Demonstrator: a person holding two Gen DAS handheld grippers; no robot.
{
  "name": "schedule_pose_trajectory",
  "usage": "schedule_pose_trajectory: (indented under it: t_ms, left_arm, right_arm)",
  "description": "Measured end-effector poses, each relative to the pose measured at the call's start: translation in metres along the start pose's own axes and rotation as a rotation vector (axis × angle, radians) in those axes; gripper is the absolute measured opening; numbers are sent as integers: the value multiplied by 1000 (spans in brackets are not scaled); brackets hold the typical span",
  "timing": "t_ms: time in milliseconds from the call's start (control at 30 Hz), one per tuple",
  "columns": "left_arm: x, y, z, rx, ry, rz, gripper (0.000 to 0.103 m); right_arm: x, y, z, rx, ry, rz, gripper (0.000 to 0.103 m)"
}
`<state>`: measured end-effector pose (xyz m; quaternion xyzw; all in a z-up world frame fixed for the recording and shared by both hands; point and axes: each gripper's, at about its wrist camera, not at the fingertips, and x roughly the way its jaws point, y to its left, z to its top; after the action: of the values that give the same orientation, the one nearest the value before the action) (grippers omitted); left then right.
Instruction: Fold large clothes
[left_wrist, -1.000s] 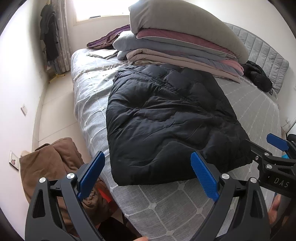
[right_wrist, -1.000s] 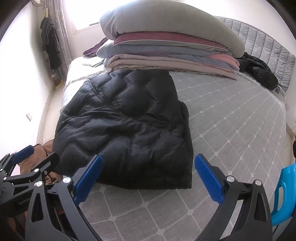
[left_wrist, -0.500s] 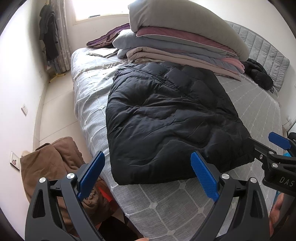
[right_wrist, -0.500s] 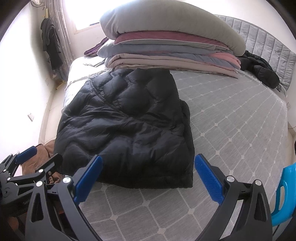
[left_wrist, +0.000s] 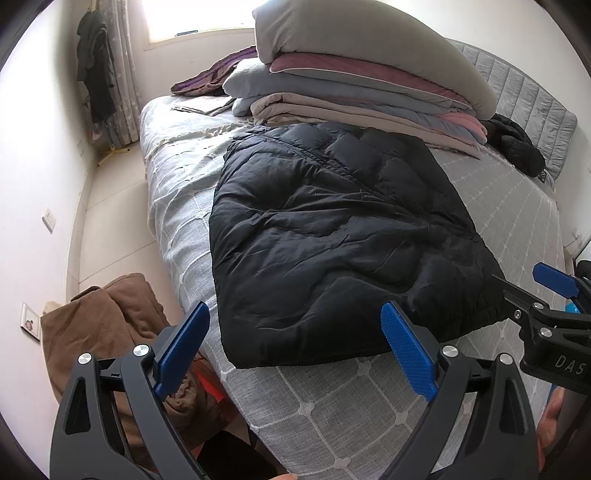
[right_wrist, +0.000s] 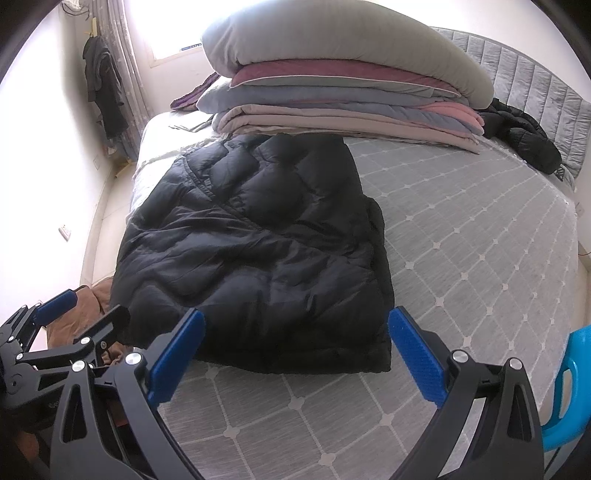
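Jacket (left_wrist: 332, 251) lies lengthwise toward stacked bedding (left_wrist: 362, 81); both tools (left_wrist: 295, 350) (right_wrist: 291, 354) gape empty.

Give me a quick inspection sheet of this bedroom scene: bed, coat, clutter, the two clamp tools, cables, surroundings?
Surface: bed with grey quilted cover, right half bare.
Job's things: black coat lying flat, partly folded, near the bed's front edge.
Clutter: stack of bedding at the far end, touching the coat's top; a second dark jacket by the headboard.
Grippers: left gripper open, empty, short of the coat; right gripper open, empty, at the coat's near edge.
Cables: nothing seen.
Surroundings: brown cloth on the floor, dark clothes hanging by the window, blue chair at right.
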<state>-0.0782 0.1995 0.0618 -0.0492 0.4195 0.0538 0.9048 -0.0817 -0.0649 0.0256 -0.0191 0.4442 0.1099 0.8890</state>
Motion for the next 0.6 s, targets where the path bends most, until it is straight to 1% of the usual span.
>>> schedule_pose_trajectory:
  t_ms: [600]
  left_arm:
    - [1,-2,0,9,-1,4,90]
  right_arm:
    - [-1,-7,3,34,-5,31,96]
